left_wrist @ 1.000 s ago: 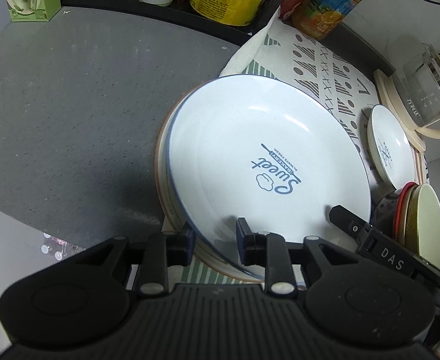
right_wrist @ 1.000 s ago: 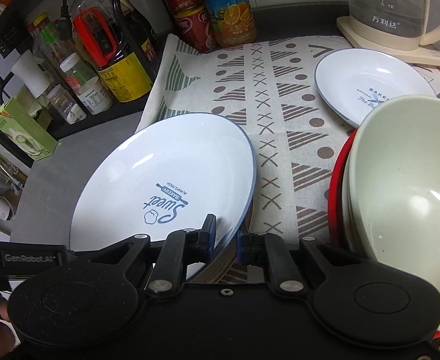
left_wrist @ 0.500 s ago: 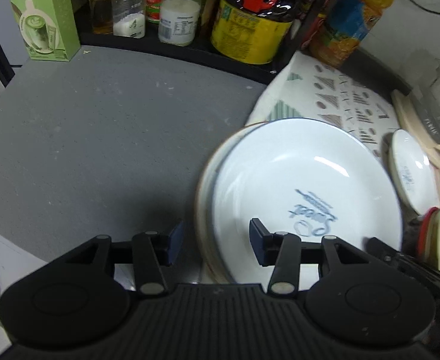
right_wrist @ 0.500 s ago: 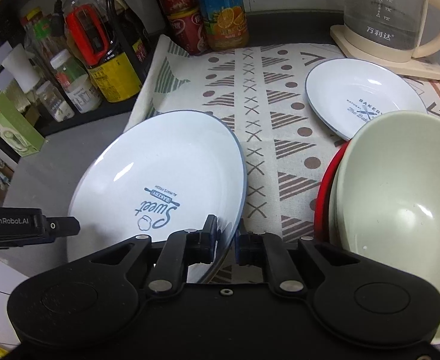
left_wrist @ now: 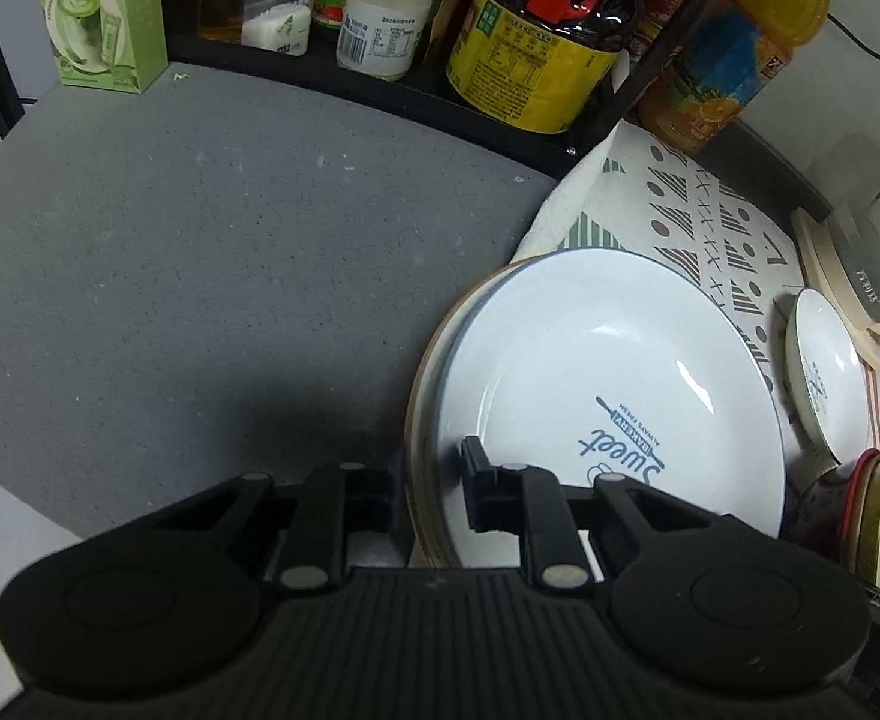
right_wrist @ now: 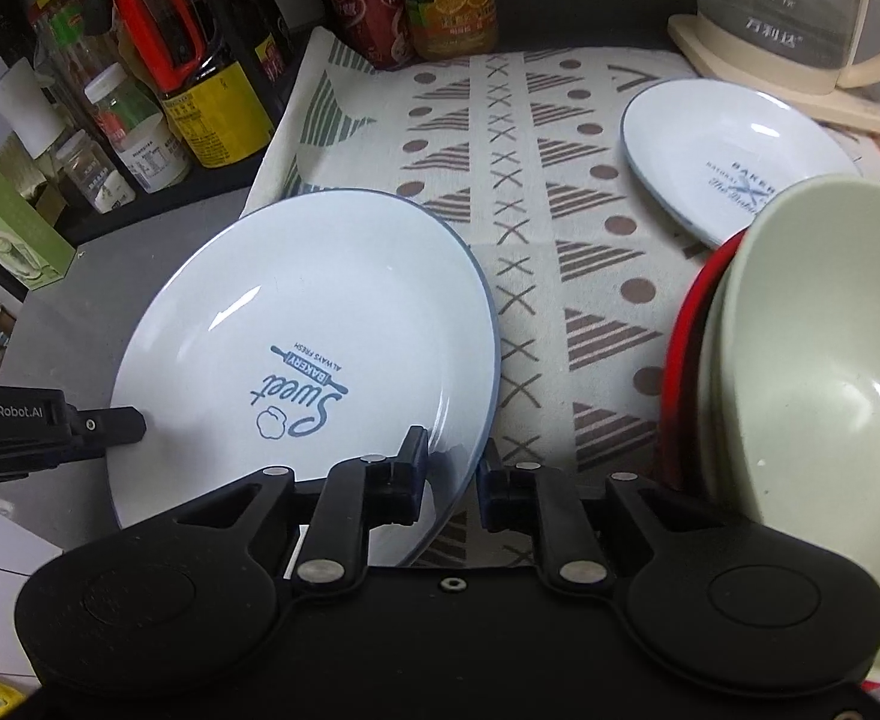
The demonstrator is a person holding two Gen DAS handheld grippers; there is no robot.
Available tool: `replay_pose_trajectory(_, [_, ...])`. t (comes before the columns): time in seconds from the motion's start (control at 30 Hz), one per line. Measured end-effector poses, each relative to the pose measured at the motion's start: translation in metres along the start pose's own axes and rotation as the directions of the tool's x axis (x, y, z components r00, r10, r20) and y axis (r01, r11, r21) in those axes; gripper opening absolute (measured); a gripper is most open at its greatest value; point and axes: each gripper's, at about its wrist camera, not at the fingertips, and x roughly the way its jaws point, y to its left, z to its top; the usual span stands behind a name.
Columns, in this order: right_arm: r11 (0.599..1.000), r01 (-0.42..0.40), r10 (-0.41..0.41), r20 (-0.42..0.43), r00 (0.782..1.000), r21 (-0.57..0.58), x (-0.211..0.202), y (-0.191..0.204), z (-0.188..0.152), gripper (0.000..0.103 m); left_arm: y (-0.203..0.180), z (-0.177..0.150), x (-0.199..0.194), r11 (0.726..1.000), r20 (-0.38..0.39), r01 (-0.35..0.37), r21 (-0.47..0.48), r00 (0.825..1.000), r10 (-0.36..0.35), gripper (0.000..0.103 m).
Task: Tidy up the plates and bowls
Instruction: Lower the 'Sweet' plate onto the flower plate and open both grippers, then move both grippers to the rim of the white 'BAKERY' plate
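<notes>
A large white "Sweet" plate [left_wrist: 607, 396] [right_wrist: 308, 324] lies on top of a beige-rimmed plate [left_wrist: 419, 396], partly on the patterned cloth. My left gripper [left_wrist: 434, 480] straddles the near rim of both plates with its jaws open around them. My right gripper [right_wrist: 451, 468] is shut on the white plate's right rim. The left gripper's finger [right_wrist: 110, 426] also shows in the right wrist view, touching the plate's left side. A small white "Bakery" plate [right_wrist: 733, 162] [left_wrist: 829, 372] lies near the kettle. A pale green bowl [right_wrist: 823, 372] sits in a red bowl [right_wrist: 679, 360] at right.
A grey counter [left_wrist: 200, 276] lies to the left. Bottles and jars [left_wrist: 529, 42] and a green carton [left_wrist: 104, 12] stand on a black shelf at the back. A glass kettle [right_wrist: 799, 6] stands back right. A patterned cloth [right_wrist: 529, 192] covers the middle.
The left gripper opened, drew back, then moved in so its jaws straddle both plates' rims. The right gripper kept its hold on the white plate.
</notes>
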Motion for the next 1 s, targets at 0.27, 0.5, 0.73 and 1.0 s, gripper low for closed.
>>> replay_pose_trajectory(0.27, [0.999, 0.030, -0.030, 0.014, 0.999, -0.024, -0.010, 0.006, 0.006, 0.025, -0.005, 0.009, -0.003, 0.998, -0.014, -0.047, 0.052, 0.999, 0.048, 0.018])
replay_pose_trajectory(0.5, [1.000, -0.015, 0.016, 0.128, 0.992, -0.010, -0.040, 0.005, 0.021, 0.041, -0.026, 0.029, -0.021, 0.994, 0.050, -0.046, 0.098, 0.998, 0.042, 0.056])
replay_pose_trajectory(0.73, [0.999, -0.013, 0.005, 0.261, 0.965, 0.030, -0.072, -0.010, 0.041, 0.059, -0.059, 0.045, -0.031, 0.987, 0.113, -0.007, 0.163, 0.994, -0.011, 0.071])
replay_pose_trajectory(1.0, [0.990, 0.022, -0.065, 0.306, 0.950, 0.140, -0.085, -0.046, 0.047, 0.071, -0.088, 0.051, -0.027, 0.977, 0.102, 0.043, 0.208, 0.993, -0.066, 0.081])
